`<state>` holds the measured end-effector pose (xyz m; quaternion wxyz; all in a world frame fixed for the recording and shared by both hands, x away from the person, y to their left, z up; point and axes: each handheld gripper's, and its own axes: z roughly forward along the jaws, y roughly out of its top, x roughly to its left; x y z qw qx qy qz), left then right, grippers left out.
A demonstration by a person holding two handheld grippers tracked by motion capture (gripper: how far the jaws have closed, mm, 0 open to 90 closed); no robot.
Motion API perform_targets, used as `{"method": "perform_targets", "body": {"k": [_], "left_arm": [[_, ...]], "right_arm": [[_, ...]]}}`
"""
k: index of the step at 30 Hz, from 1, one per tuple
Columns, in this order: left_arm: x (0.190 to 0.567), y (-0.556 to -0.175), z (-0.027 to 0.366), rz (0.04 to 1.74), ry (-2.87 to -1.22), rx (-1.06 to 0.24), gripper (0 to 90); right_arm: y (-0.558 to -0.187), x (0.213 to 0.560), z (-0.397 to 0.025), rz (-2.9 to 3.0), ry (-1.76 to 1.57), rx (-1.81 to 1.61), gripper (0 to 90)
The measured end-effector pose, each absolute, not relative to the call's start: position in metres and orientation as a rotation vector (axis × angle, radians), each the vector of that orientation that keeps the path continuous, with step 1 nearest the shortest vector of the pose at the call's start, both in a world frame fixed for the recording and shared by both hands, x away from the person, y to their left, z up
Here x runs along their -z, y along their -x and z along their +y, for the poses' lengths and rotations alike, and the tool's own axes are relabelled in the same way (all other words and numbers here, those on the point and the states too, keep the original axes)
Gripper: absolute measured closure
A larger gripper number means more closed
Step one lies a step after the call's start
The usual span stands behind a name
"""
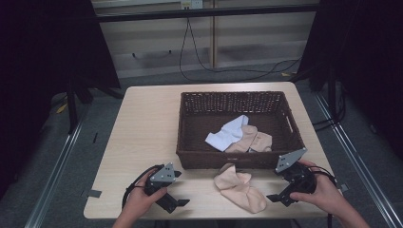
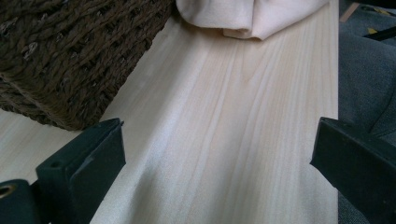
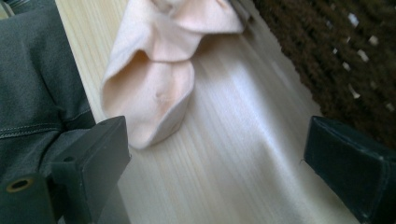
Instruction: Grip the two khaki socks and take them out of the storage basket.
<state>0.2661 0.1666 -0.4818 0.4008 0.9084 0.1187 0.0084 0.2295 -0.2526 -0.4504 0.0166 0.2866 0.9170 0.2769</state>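
On the bench (image 1: pixel 142 137), at six o'clock from the basket (image 1: pixel 188 159), a peach sock (image 1: pixel 240 187) lies between the left gripper (image 1: pixel 177 203) and right gripper (image 1: pixel 278 198), both with fingers spread, empty.

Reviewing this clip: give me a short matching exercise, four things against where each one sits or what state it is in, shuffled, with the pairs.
Things:
1. white sock
2. peach sock pair
3. wicker basket
4. left gripper

Places or states:
A. on the table's near edge, between the two grippers
B. open, holding nothing
C. inside the basket
D. on the table, its front wall just behind the peach sock pair

Pairs: 1-C, 2-A, 3-D, 4-B
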Motion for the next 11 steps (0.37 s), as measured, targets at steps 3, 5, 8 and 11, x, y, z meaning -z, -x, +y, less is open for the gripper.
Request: {"method": "perform_targets", "body": {"k": [3, 5, 8, 11], "left_arm": [[0.4822, -0.2660, 0.1659, 0.304, -2.297, -0.022, 2.4], [0.4814, -0.2659, 0.1659, 0.304, -2.309, -0.024, 2.4], [0.4819, -0.2660, 0.1655, 0.306, -2.304, -0.020, 2.4], [0.4820, -0.2661, 0.1651, 0.303, -2.303, -0.023, 2.4]], "right_arm": [[-0.2291, 0.4531, -0.2518, 2.860, -0.877, -0.847, 6.5], [-0.2283, 0.4538, -0.2505, 2.871, -0.876, -0.843, 6.7], [-0.2286, 0.4541, -0.2496, 2.866, -0.860, -0.839, 6.8], [-0.2282, 0.4542, -0.2481, 2.870, -0.868, -0.833, 6.9]]}}
